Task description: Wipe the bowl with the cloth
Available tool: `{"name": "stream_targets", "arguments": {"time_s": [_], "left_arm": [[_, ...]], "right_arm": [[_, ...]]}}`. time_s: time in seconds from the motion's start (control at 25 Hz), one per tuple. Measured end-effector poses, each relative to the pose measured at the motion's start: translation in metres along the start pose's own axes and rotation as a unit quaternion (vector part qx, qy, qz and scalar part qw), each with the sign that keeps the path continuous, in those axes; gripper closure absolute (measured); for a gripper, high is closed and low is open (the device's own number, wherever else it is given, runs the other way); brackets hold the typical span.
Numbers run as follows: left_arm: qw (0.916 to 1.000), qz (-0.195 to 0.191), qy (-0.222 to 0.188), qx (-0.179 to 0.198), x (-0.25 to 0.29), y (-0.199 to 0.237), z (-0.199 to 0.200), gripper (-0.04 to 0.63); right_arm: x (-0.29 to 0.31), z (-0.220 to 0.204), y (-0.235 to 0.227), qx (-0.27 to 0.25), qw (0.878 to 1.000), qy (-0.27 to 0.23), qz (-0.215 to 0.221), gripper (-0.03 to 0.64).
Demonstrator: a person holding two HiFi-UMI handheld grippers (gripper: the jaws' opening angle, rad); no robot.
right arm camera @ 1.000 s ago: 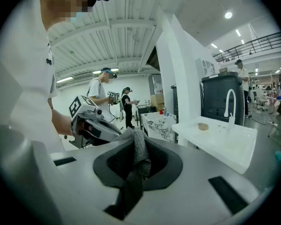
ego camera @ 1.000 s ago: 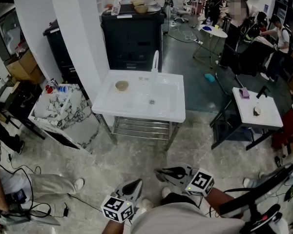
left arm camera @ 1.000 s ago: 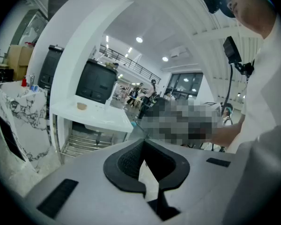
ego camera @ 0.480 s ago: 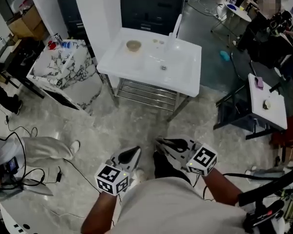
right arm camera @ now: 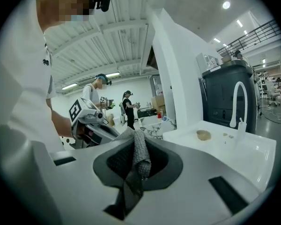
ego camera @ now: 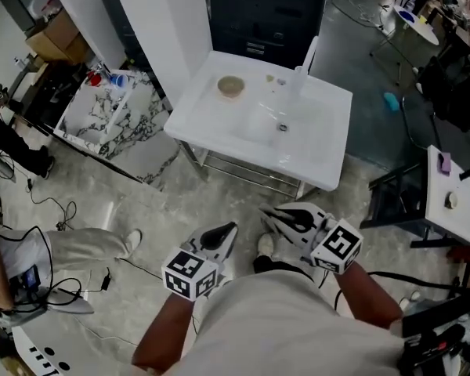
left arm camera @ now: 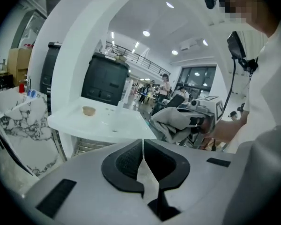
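Note:
A small tan bowl (ego camera: 231, 86) stands on the left part of a white sink table (ego camera: 329, 171); it also shows far off in the left gripper view (left arm camera: 88, 110) and the right gripper view (right arm camera: 203, 135). My right gripper (ego camera: 270, 214) is shut on a grey cloth (right arm camera: 141, 161), which sticks up between its jaws and hangs bunched at its tip (left arm camera: 175, 121). My left gripper (ego camera: 225, 232) is shut with nothing in it (left arm camera: 143, 149). Both are held low in front of my body, well short of the table.
A white faucet (ego camera: 307, 57) rises at the sink's back edge, with a black cabinet (ego camera: 258, 14) behind it. A white pillar (ego camera: 153, 22) and a marbled slab (ego camera: 113, 120) stand to the left. Cables and a seated person's leg (ego camera: 70, 249) lie at left; a small white table (ego camera: 454, 194) at right.
Both grippers have travelled forward over the floor and the sink table has come nearer and lower in the head view. The cloth stays in the right gripper.

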State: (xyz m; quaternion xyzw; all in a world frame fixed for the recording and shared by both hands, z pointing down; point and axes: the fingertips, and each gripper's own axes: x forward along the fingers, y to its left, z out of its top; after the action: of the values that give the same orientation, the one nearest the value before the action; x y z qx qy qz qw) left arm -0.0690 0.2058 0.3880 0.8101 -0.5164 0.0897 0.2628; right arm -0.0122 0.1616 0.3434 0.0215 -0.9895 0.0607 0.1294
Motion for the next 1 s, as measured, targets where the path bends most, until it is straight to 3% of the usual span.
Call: {"name": "stream_targets", "arguments": {"time_s": [0.16,0.32,0.56,0.8,0.88,1.0], "left_arm": [[0.9995,0.026,0.007,0.017,0.046,0.032,0.029,0.583],[0.9988,0.048,0.005,-0.005,0.078,0.069,0.051,0.583],[0.9986,0.044,0.017,-0.021,0.121,0.13,0.081,0.567],[0.9977,0.037,0.056,-0.01,0.175,0.22,0.109,0.531],[0.9969,0.034,0.066,-0.027,0.192,0.253,0.122,0.523],[0.9935,0.032,0.072,-0.082,0.215,0.304,0.138,0.509]], "right_arm": [[0.003,0.009,-0.056,-0.01,1.0,-0.005,0.015,0.583],[0.006,0.006,-0.099,-0.006,1.0,0.002,0.012,0.583],[0.013,0.013,-0.152,0.006,0.999,-0.018,-0.034,0.583],[0.043,0.025,-0.201,0.019,0.996,-0.017,-0.088,0.583],[0.053,0.032,-0.217,0.028,0.993,-0.022,-0.112,0.583],[0.069,0.043,-0.237,0.037,0.988,-0.031,-0.144,0.583]]}}
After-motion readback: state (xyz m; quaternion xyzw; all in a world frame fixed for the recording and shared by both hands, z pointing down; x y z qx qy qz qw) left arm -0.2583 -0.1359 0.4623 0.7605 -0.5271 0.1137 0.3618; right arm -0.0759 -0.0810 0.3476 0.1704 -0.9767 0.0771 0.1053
